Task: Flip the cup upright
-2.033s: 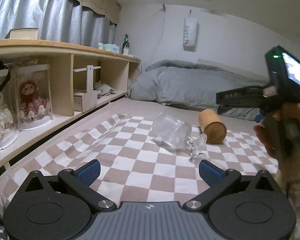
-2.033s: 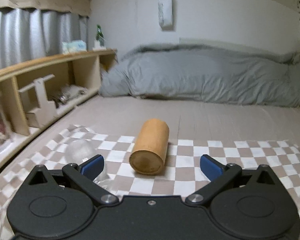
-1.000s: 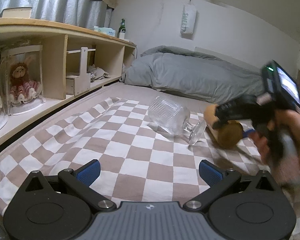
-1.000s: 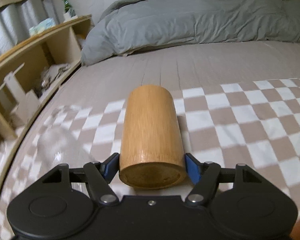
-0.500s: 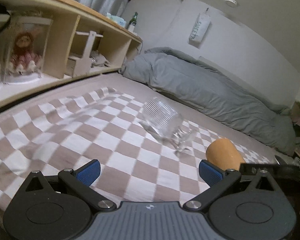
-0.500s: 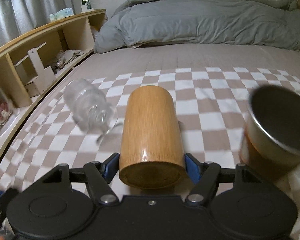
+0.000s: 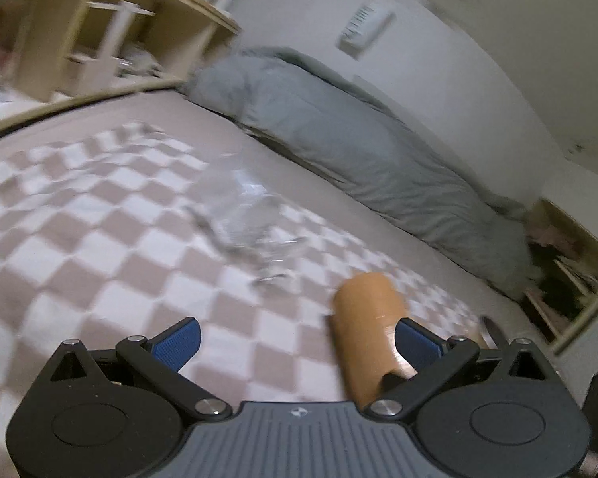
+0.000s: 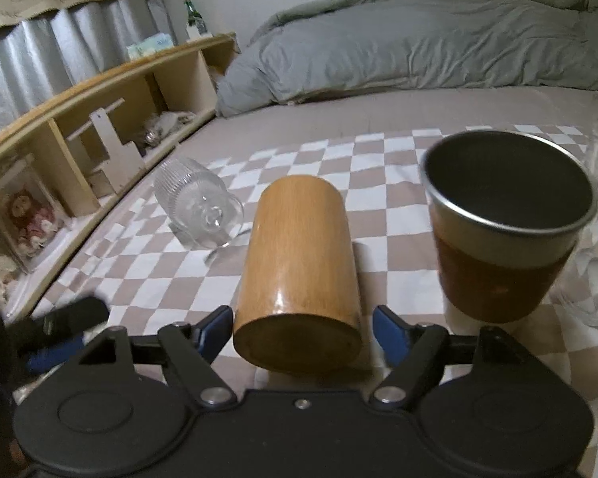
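A wooden cup (image 8: 299, 271) stands between the blue pads of my right gripper (image 8: 303, 328), its closed base toward the camera. The jaws have a small gap on each side of the cup, so they look slightly apart from it. In the left wrist view the same cup (image 7: 368, 326) rises just inside the right pad of my left gripper (image 7: 297, 344), which is open and empty. A clear ribbed stemmed glass (image 8: 197, 205) lies on its side to the left; it also shows blurred in the left wrist view (image 7: 241, 215).
A metal cup with a brown sleeve (image 8: 506, 223) stands upright at the right, a clear glass mug (image 8: 594, 279) beside it. All rest on a checkered cloth (image 8: 378, 147) on the bed. A wooden shelf (image 8: 99, 119) runs along the left, a grey duvet (image 8: 418, 47) behind.
The right gripper's jaws have opened a little off the wooden cup. The left gripper has swung right toward the cup, its view blurred by motion.
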Demonstrator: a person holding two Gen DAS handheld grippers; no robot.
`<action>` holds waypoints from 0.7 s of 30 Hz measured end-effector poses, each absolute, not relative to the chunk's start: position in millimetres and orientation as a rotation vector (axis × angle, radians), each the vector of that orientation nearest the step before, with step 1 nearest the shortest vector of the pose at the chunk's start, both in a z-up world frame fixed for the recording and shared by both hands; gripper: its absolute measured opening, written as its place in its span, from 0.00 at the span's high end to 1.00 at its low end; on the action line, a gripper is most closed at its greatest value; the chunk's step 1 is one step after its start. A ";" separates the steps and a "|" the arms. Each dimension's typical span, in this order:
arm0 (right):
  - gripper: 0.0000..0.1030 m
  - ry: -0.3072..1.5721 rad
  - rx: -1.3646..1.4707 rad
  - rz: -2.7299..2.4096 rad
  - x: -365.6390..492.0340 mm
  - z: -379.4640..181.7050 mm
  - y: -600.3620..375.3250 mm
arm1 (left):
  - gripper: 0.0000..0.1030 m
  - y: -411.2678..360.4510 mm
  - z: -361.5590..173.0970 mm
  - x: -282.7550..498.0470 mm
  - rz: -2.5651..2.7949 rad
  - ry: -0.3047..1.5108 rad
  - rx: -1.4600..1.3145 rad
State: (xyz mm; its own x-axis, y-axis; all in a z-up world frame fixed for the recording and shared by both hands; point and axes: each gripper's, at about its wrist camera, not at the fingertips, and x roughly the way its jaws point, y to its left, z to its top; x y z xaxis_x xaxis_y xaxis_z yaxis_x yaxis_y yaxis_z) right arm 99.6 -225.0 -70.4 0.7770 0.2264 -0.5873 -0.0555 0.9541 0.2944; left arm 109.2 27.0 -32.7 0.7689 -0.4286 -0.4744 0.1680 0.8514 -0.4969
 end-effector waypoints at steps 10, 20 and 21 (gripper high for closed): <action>0.22 0.617 0.298 0.257 63.2 -78.0 -260.2 | 0.12 -40.0 -33.4 198.7 -0.453 0.868 -0.413; 0.22 0.559 0.307 0.283 50.8 -83.7 -293.1 | 0.22 -78.8 -54.9 244.7 -0.435 0.991 -0.387; 0.22 0.552 0.302 0.288 50.1 -83.9 -294.5 | 0.28 -80.3 -55.9 246.0 -0.434 1.002 -0.386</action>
State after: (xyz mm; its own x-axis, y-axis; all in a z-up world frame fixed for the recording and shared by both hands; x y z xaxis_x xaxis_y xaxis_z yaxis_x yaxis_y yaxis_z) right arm 50.1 -294.5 -83.9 0.8136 0.3457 -0.4675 -0.1854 0.9163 0.3549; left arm 246.0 -80.3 -55.9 0.4673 -0.5156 -0.7182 0.1701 0.8496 -0.4992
